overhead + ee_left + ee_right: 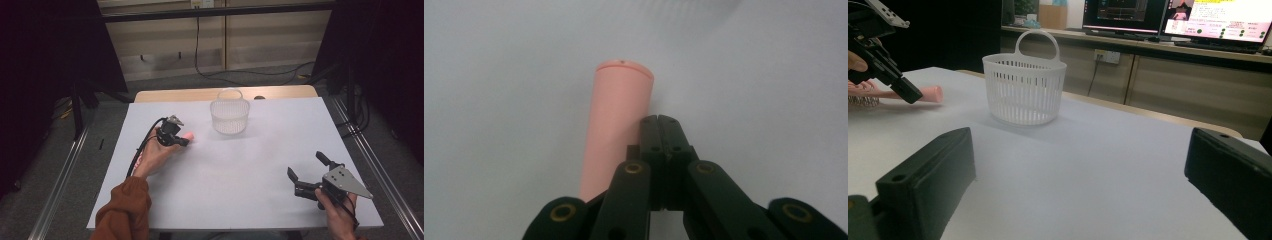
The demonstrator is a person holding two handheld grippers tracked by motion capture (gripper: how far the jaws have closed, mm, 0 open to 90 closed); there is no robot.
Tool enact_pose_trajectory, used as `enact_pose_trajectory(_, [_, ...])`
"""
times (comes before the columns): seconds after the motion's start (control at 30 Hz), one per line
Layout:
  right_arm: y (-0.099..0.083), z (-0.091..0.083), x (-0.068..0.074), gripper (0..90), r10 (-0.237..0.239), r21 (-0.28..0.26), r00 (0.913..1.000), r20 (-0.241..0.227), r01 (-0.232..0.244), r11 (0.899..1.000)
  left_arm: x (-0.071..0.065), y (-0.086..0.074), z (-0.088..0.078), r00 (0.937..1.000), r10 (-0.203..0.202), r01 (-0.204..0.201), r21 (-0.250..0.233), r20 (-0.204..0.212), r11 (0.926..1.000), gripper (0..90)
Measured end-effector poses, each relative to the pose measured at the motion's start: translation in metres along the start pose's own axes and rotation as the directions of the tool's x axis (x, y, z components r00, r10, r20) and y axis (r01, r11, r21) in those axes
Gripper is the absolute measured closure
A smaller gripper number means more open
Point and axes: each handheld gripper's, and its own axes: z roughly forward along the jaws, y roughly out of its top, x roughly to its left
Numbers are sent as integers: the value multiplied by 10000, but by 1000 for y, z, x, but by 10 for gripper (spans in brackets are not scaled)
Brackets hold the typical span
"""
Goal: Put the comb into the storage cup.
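**Pink tube on the bench, basket waiting: looks like the pickup step**

The left gripper [667, 125] sits low over the left half of the bench [260, 170], and its jaws are pressed together with nothing between them. The pink tube [616, 125] lies flat on the bench just beside those shut jaws, along their left side in the left gripper view, so it isn't actually held. In the high view the tube's end [188, 135] pokes out past the gripper toward the white basket [229, 116], which stands upright near the far edge, about mid-width.

The right gripper [309, 172] rests near the front right corner with its jaws wide apart and empty, aimed toward the basket.

Best guess: this is the approach to grabbing the tube. The next move probably calls for parting the left jaws, lining them up across the tube, clamping, then lifting it over the basket rim.
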Motion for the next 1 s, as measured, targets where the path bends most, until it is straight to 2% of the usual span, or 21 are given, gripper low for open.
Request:
enact_pose_trajectory(0.27, [0,0,0,0,-15,-4,10000,10,15,10000,3,3,2,9999,-111,112,234,-60,9997,900])
enact_pose_trajectory(0.63, [0,0,0,0,5,12,10000,-9,-5,10000,6,7,5,9991,-379,383,222,-171,9990,900])
enact_pose_trajectory(1.0, [0,0,0,0,2,0,10000,14,-2,10000,7,6,5,9991,-394,398,257,-175,9989,900])
